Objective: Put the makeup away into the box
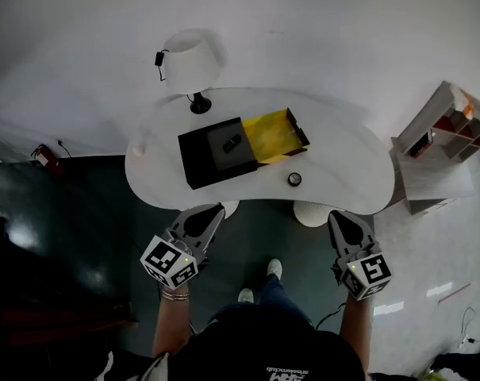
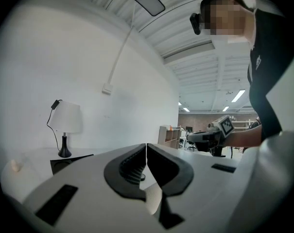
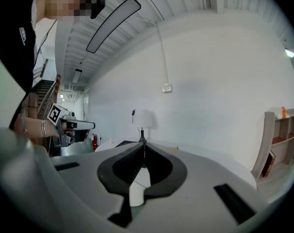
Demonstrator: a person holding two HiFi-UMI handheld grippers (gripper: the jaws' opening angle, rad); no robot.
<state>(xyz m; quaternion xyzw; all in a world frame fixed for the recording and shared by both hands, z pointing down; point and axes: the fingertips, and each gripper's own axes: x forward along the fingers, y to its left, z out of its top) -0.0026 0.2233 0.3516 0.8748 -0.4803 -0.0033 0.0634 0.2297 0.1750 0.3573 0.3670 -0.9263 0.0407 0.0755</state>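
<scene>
A black box (image 1: 216,153) with a yellow tray (image 1: 275,133) pulled out to its right lies in the middle of the white table (image 1: 343,165). A small dark makeup piece (image 1: 232,142) rests on the box's black top. A round black compact (image 1: 294,179) sits near the table's front edge. My left gripper (image 1: 216,210) is at the front edge, short of the box, shut and empty. My right gripper (image 1: 336,215) is at the front edge too, right of the compact, shut and empty. Each gripper view shows its own jaws (image 2: 146,147) (image 3: 144,144) pressed together.
A white lamp (image 1: 188,66) stands at the table's back left, behind the box. A small pale object (image 1: 138,151) lies at the table's left end. A shelf unit (image 1: 446,133) stands to the right. The person's feet (image 1: 259,284) are below the table's front edge.
</scene>
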